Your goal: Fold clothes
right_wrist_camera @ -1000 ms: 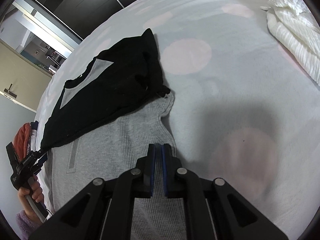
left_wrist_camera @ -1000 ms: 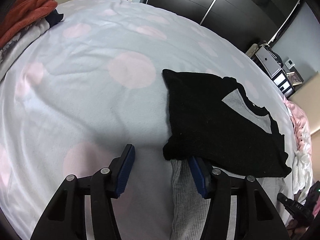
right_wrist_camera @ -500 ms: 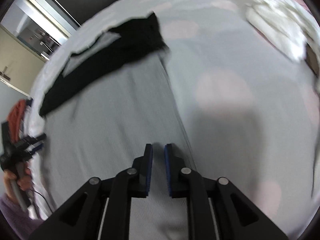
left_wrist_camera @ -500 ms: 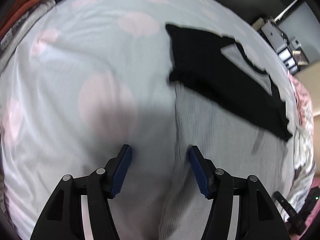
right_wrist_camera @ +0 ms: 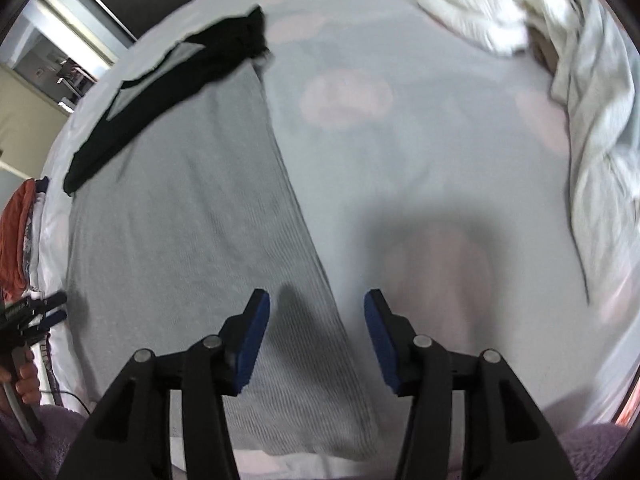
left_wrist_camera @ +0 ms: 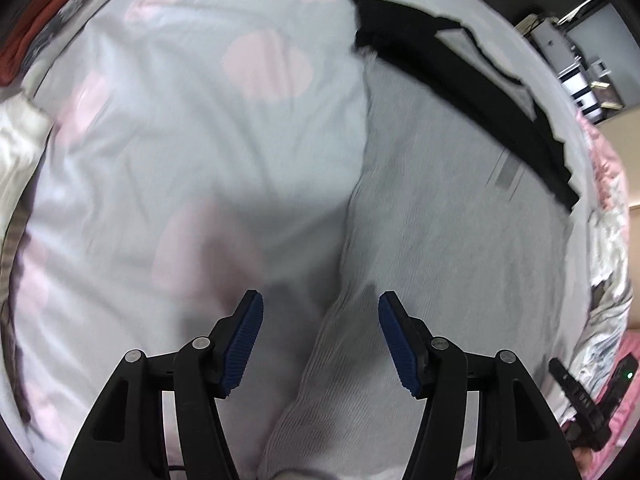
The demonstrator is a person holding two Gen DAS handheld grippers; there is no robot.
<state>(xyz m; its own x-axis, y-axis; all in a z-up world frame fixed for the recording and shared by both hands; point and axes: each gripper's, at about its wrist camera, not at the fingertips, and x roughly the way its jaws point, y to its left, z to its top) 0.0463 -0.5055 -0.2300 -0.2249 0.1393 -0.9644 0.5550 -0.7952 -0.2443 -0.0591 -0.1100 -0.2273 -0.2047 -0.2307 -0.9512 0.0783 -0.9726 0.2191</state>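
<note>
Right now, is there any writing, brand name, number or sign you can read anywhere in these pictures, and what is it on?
None can be read.
The grey garment has a small tag-like patch; too blurred to show any text.
The black garment shows no print.
The boxes on the far shelf may bear labels; too small and blurred to read.

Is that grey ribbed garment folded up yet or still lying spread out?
Spread out: the grey garment lies flat and long on the bed.
</note>
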